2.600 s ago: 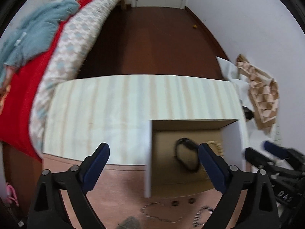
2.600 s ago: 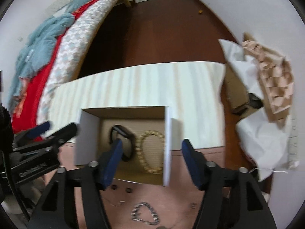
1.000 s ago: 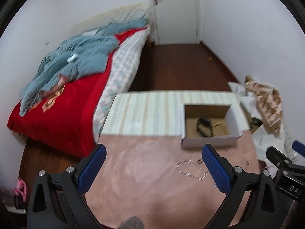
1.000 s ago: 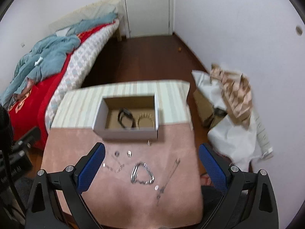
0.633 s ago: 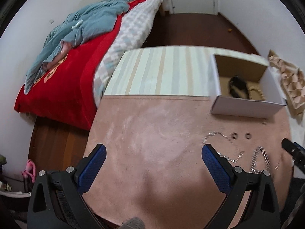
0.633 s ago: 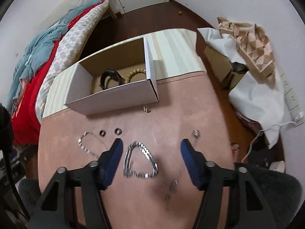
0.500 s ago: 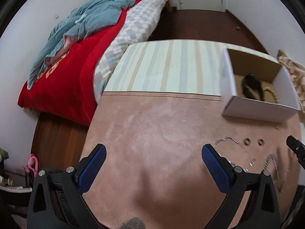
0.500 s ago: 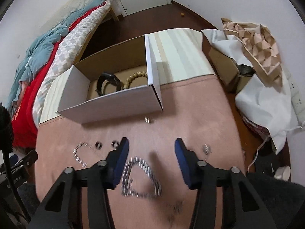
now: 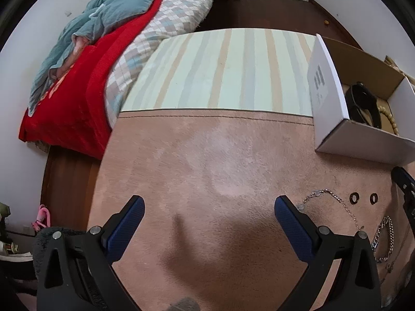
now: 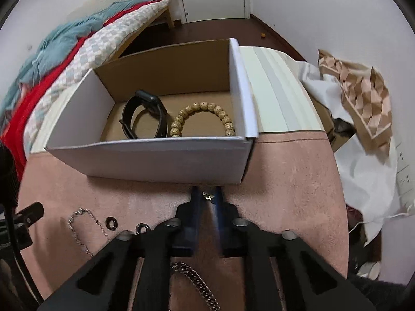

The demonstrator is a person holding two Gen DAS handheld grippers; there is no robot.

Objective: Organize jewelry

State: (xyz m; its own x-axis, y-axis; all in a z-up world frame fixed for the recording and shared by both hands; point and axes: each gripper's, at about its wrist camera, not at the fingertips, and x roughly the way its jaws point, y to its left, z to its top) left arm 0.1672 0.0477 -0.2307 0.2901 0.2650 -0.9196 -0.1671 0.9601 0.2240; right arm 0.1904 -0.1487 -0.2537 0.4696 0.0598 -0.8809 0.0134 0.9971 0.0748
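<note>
Earring [image 10: 207, 195] pinched in right tool [image 10: 206, 194] beside box [image 10: 145, 155], left tool [image 9: 208, 213] wide over mat [image 9: 207, 160]

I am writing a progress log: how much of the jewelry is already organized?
Done: a black watch and beaded bracelet lie in the box. In hand: the right gripper pinches a small metal piece. Left: thin chain, two rings, chunky chain. The left gripper is open.

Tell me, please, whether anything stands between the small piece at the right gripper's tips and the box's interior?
Yes: the box's near wall rises directly ahead of the right gripper, whose fingers close around a small metal piece. It must go over that wall.
</note>
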